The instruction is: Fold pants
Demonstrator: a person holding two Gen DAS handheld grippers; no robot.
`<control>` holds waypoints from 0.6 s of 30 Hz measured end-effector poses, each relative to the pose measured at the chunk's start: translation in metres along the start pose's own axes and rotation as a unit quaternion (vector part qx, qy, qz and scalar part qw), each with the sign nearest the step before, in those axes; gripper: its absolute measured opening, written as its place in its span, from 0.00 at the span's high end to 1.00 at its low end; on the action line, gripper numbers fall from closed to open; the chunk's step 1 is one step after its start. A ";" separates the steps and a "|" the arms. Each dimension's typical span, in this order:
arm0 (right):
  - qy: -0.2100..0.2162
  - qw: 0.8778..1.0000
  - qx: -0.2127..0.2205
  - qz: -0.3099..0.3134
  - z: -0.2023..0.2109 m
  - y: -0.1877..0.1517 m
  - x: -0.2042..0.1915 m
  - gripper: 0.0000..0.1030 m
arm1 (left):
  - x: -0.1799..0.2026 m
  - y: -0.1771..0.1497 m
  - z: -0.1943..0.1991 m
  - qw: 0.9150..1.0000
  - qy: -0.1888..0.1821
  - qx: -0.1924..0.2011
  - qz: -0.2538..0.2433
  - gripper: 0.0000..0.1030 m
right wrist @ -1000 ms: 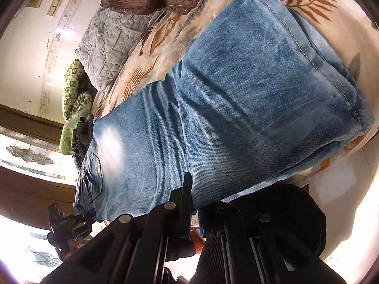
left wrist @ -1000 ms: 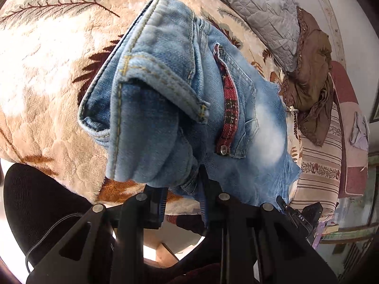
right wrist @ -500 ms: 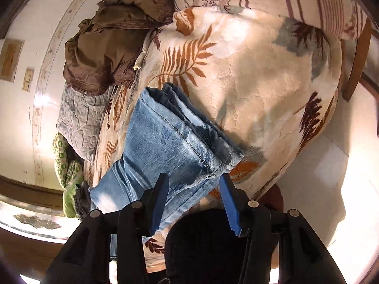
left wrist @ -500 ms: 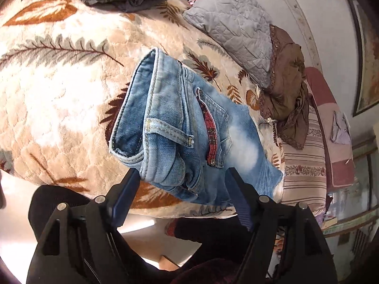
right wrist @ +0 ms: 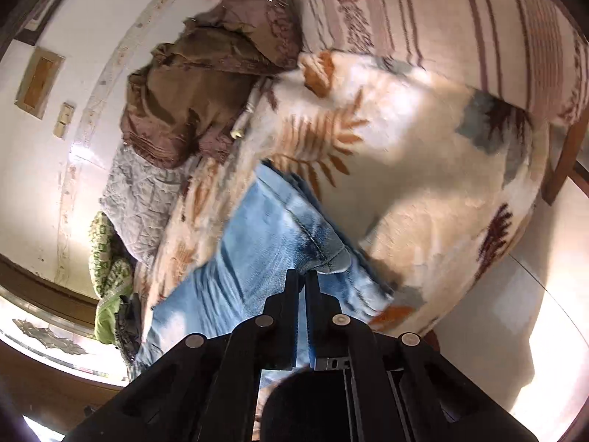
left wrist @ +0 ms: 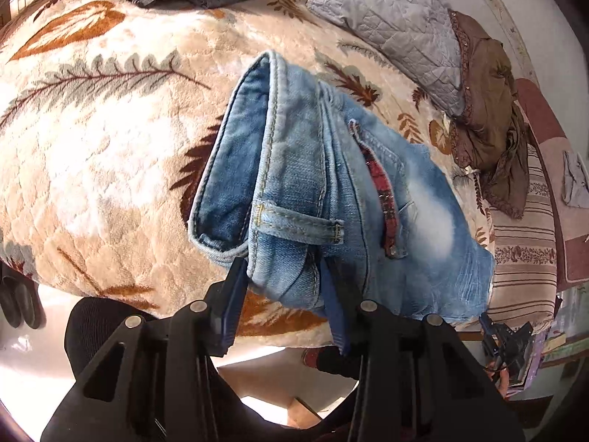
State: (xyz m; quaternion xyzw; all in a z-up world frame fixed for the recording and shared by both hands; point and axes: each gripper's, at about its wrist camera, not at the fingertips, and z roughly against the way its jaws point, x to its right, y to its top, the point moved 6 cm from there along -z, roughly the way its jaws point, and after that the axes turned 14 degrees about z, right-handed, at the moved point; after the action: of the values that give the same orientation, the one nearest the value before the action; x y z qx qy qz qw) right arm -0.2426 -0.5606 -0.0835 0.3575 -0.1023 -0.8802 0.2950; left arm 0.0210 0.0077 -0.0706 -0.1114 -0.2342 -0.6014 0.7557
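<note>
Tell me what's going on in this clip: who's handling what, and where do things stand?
A person with a handheld gripper in each hand is folding light blue jeans on a bed covered by a leaf-patterned blanket. The left gripper is open, its fingers straddling the waistband end near a belt loop. The right gripper is shut on the jeans near the hem end, though that view is motion-blurred. The jeans lie lengthwise across the blanket, legs together. A grey pillow and a brown cloth sit behind.

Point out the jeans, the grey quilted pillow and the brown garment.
jeans (left wrist: 294, 169), left wrist view, on the waistband.
grey quilted pillow (left wrist: 390, 22), left wrist view, its middle.
brown garment (left wrist: 486, 110), left wrist view, its bunched middle.
</note>
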 end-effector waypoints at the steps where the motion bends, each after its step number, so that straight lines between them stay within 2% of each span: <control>1: -0.013 1.000 -0.024 -0.008 -0.008 -0.010 0.009 0.98 | -0.006 -0.002 -0.004 1.000 -0.001 -0.014 0.010 0.64; 4: -0.014 0.998 -0.042 -0.034 -0.016 -0.026 0.022 0.96 | -0.016 -0.005 0.001 0.999 -0.022 -0.029 0.021 0.64; 5: -0.013 0.998 -0.042 -0.042 -0.014 -0.026 0.022 0.88 | -0.016 -0.006 0.008 0.999 -0.036 -0.030 0.011 0.64; 6: -0.019 0.998 -0.039 -0.051 -0.009 -0.023 0.025 0.85 | -0.015 -0.007 0.019 0.998 -0.050 -0.029 -0.006 0.63; 9: -0.040 0.997 -0.003 -0.062 0.018 -0.006 0.030 0.84 | -0.014 -0.003 0.057 0.996 -0.073 0.004 -0.046 0.62; 10: -0.045 0.997 0.015 -0.056 0.027 0.002 0.030 0.81 | -0.013 0.003 0.068 0.996 -0.077 0.019 -0.052 0.59; 11: -0.049 0.997 0.029 -0.044 0.034 0.011 0.027 0.72 | -0.010 0.012 0.075 0.995 -0.079 0.034 -0.053 0.54; 12: -0.050 0.998 0.036 -0.030 0.036 0.020 0.022 0.67 | -0.005 0.023 0.078 0.995 -0.076 0.047 -0.049 0.45; 13: -0.049 0.998 0.041 -0.018 0.036 0.028 0.017 0.60 | 0.000 0.035 0.077 0.995 -0.075 0.053 -0.046 0.39; 14: -0.044 0.998 0.045 -0.005 0.032 0.036 0.010 0.57 | 0.007 0.046 0.072 0.995 -0.075 0.054 -0.047 0.38; 16: -0.030 0.998 0.042 0.020 0.016 0.051 -0.005 0.56 | 0.019 0.069 0.048 0.996 -0.059 0.040 -0.047 0.36; 18: -0.023 0.999 0.036 0.033 -0.007 0.064 -0.017 0.55 | 0.022 0.088 0.017 0.999 -0.041 0.008 -0.026 0.36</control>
State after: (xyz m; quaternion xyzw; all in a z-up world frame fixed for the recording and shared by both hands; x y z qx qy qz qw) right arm -0.1997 -0.6022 -0.0539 0.3439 -0.1521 -0.8737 0.3087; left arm 0.1055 0.0181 -0.0351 -0.1241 -0.2728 -0.6136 0.7305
